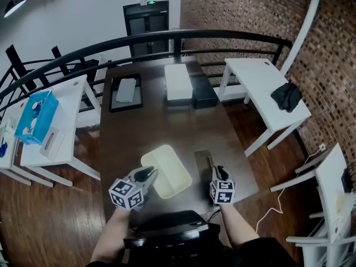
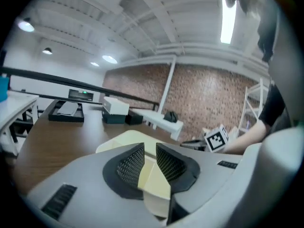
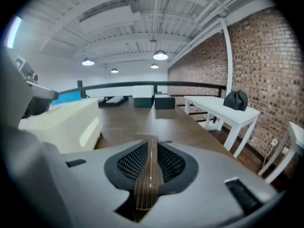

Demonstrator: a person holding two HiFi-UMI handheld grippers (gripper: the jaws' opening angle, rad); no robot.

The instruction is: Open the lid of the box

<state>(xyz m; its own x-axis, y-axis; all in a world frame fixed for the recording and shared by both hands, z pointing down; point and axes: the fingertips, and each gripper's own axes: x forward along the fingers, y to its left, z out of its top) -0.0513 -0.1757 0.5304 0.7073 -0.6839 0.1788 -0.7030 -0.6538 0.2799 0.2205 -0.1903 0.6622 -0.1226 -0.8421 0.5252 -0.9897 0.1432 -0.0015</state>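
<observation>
A pale cream box (image 1: 167,170) with rounded corners lies on the dark brown table (image 1: 161,132), close to the front edge. My left gripper (image 1: 149,176) is at the box's near left corner. In the left gripper view, a cream edge piece of the box (image 2: 154,177) sits between the mesh pads of the left gripper (image 2: 150,152), which close on it. My right gripper (image 1: 217,172) is to the right of the box, shut on a thin flat greyish panel (image 1: 202,161). That panel (image 3: 148,175) shows edge-on between the pads in the right gripper view, with the box (image 3: 61,122) to its left.
At the table's far end stand a white box (image 1: 178,82), a black box (image 1: 203,92) and a black tray (image 1: 125,92). White side tables flank the table: the left one holds a blue bin (image 1: 36,115), the right one a black cloth (image 1: 286,96). A curved black railing (image 1: 167,36) runs behind.
</observation>
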